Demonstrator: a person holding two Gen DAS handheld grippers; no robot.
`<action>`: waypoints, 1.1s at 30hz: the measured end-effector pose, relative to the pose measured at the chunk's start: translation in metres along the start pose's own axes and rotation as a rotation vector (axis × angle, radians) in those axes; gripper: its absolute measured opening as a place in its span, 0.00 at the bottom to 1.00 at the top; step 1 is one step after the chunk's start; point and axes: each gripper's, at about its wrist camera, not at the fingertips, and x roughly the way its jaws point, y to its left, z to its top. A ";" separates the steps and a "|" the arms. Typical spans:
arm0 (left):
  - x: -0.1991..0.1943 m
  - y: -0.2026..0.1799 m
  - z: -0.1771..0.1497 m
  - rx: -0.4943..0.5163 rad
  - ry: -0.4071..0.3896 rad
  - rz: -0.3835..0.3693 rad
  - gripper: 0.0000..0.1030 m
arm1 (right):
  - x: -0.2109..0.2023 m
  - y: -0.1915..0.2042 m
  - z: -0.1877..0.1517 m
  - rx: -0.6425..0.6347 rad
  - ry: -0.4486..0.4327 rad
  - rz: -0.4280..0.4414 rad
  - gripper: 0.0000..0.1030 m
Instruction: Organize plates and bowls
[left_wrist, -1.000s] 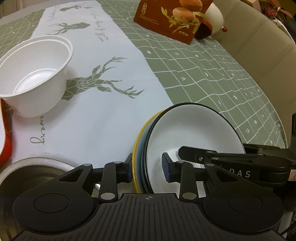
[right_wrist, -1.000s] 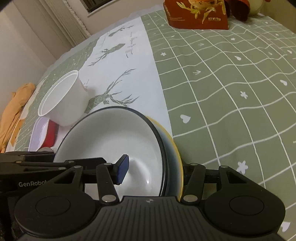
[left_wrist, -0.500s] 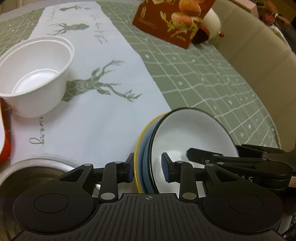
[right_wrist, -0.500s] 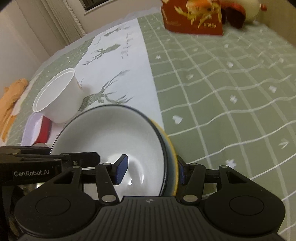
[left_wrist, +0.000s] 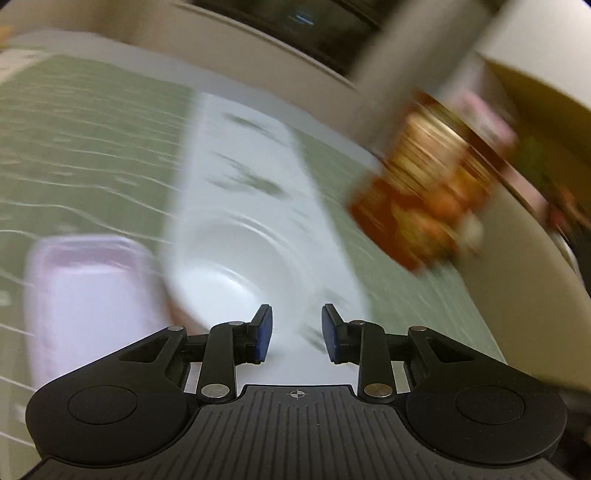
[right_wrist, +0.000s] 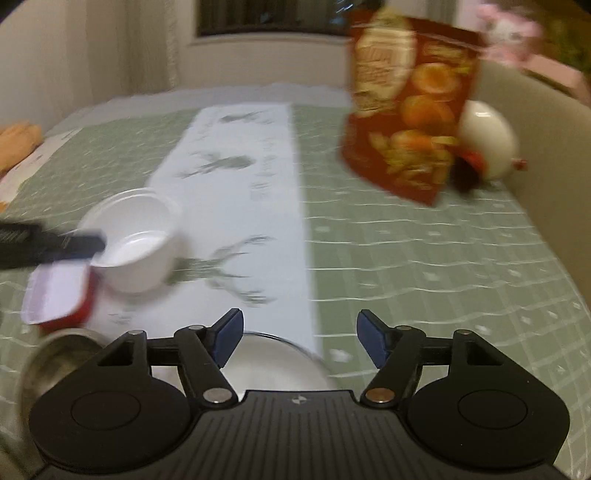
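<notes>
1. Claws: the right claw (right_wrist: 299, 338) has just been opening, released, nothing between its pads; the left claw (left_wrist: 297, 332) is released too.
2. The black-rimmed bowl (right_wrist: 280, 365) sits bottom centre on the desk (right_wrist: 424, 258); the white tub (right_wrist: 136, 240) at left.

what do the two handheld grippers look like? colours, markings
Both the left gripper and right gripper match: matte black ribbed body, two round black discs, black linkage arms with silver pivot pins, blue pads on the jaws, small white crosshair mark at centre. No cables or sleeves visible.
</notes>
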 end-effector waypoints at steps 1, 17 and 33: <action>0.002 0.017 0.004 -0.055 -0.020 0.038 0.31 | 0.006 0.008 0.009 0.005 0.033 0.030 0.67; 0.049 0.074 0.005 -0.278 0.010 0.087 0.31 | 0.089 0.109 0.074 0.072 0.135 0.151 0.73; 0.089 0.064 0.010 -0.233 0.128 0.124 0.32 | 0.214 0.096 0.076 0.337 0.374 0.183 0.32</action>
